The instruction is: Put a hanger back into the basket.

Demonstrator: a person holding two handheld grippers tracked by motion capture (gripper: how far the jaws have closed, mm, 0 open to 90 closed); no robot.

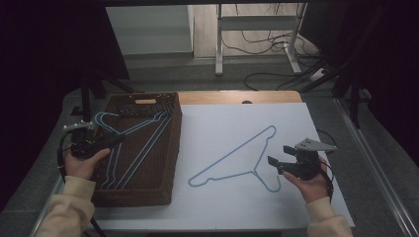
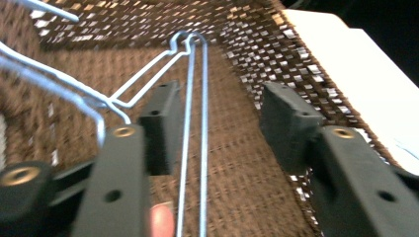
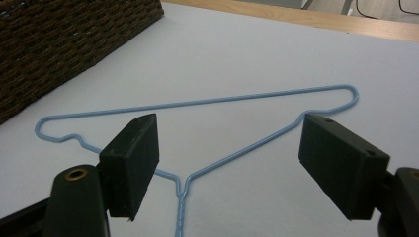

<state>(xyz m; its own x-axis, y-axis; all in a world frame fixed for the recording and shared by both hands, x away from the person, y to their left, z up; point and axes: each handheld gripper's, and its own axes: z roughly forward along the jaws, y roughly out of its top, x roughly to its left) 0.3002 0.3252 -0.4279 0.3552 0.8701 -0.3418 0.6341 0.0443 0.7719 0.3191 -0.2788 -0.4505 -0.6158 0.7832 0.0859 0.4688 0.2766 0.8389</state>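
Both claws, left [image 2: 212, 128] and right [image 3: 230, 163], gape empty; light, stiff, slippery wire hanger [image 3: 232, 101] on my surface, best pinched at its neck.

Open sheet on the right, crowded basket on the left

The white sheet [image 1: 316, 197] lies bare around the flat hanger [image 1: 237, 160], so a gripper passes freely there. The basket [image 1: 170, 163] walls and its piled hangers [image 1: 126, 148] block any low sideways reach; entry is from above.
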